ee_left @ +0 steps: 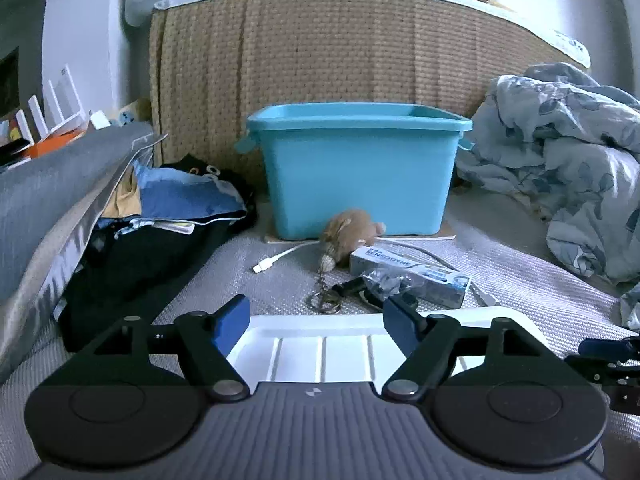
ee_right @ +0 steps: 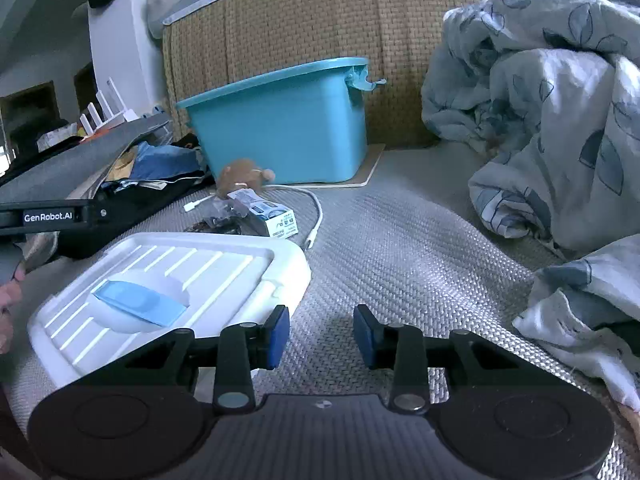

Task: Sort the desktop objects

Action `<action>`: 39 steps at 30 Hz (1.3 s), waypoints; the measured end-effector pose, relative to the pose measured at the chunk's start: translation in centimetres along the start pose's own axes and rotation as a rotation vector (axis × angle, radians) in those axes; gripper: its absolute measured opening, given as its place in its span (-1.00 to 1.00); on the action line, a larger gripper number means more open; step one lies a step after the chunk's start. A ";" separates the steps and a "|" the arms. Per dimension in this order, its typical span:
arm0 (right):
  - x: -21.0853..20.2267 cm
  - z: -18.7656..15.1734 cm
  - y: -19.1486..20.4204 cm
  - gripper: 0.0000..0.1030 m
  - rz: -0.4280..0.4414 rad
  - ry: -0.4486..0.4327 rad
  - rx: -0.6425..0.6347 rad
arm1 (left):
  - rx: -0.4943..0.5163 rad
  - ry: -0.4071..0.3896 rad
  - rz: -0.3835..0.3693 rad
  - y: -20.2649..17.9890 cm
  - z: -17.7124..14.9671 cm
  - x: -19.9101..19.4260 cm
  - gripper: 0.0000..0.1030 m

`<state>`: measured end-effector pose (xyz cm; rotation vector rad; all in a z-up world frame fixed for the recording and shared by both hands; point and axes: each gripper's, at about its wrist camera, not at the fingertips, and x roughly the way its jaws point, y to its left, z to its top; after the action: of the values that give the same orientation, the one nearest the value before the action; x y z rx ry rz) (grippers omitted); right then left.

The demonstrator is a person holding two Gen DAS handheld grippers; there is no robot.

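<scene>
While the open-topped teal plastic bin (ee_left: 356, 176) is standing at the woven headboard, nothing looks sorted: brown plush keyring (ee_left: 348, 236), toothpaste box (ee_left: 412, 274) and white ribbed lid (ee_right: 168, 280) are lying before it, both left gripper (ee_left: 316, 326) and right gripper (ee_right: 322, 336) gaping empty.

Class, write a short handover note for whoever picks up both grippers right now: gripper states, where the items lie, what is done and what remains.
Left hand-held gripper: open, over the white ribbed plastic lid, not gripping it.
Right hand-held gripper: open, empty, beside the lid's corner.
The lid lies flat on the grey woven mat.
Brown plush keychain, toothpaste box and white cable lie in front of the turquoise plastic bin.
Done: no loose item sorted yet.
Left: all of these.
</scene>
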<state>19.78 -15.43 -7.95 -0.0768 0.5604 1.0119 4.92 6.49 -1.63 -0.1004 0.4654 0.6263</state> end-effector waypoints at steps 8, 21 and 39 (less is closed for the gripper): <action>-0.6 0.1 0.3 -0.23 -0.027 -0.011 -0.007 | -0.019 0.008 -0.005 0.3 0.1 -0.1 0.58; -0.5 0.0 0.5 -0.23 -0.031 0.023 -0.005 | -0.037 0.012 -0.017 0.6 0.3 -0.3 0.63; -1.0 -0.1 0.9 -0.23 -0.028 -0.003 -0.018 | -0.022 0.009 -0.041 0.1 0.3 -0.4 0.68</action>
<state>18.61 -15.73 -7.39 -0.0984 0.5461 0.9899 4.72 6.39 -1.17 -0.1338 0.4645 0.5915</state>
